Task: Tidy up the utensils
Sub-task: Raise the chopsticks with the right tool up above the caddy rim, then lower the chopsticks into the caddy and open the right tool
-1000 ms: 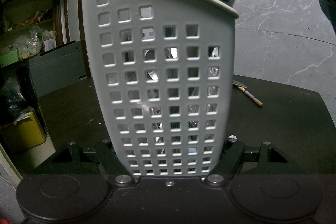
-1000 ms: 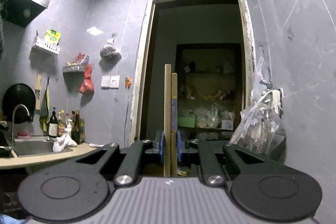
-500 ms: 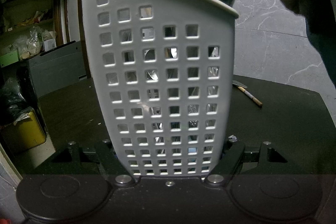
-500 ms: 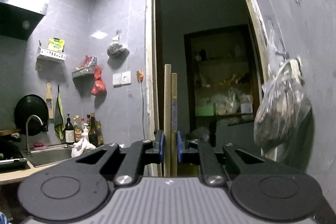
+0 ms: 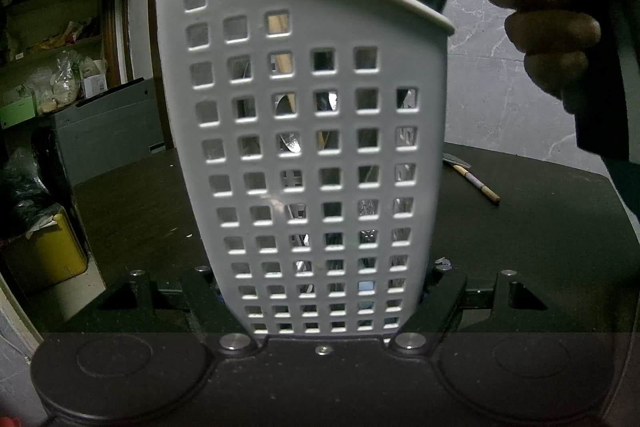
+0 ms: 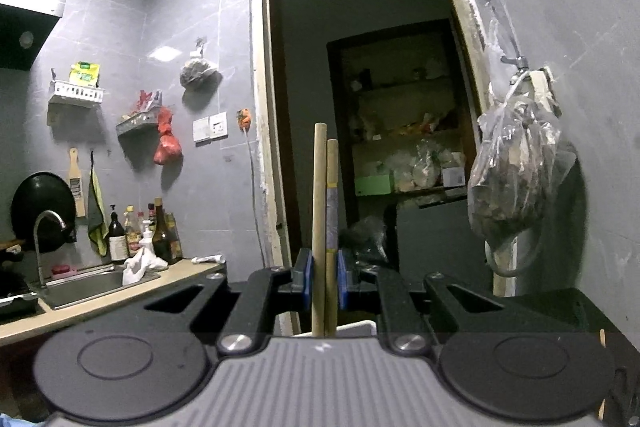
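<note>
Two chopsticks (image 6: 325, 227) are clamped upright by the right gripper (image 6: 323, 281), directly over the white holder (image 5: 316, 163). Holder base is gripped by the left gripper (image 5: 324, 301) on the dark table (image 5: 540, 227).

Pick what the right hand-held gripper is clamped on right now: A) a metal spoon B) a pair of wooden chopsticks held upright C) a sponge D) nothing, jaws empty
B: in the right wrist view the two wooden chopsticks stand upright side by side between the blue pads of the right hand-held gripper, above the white holder's rim.
</note>
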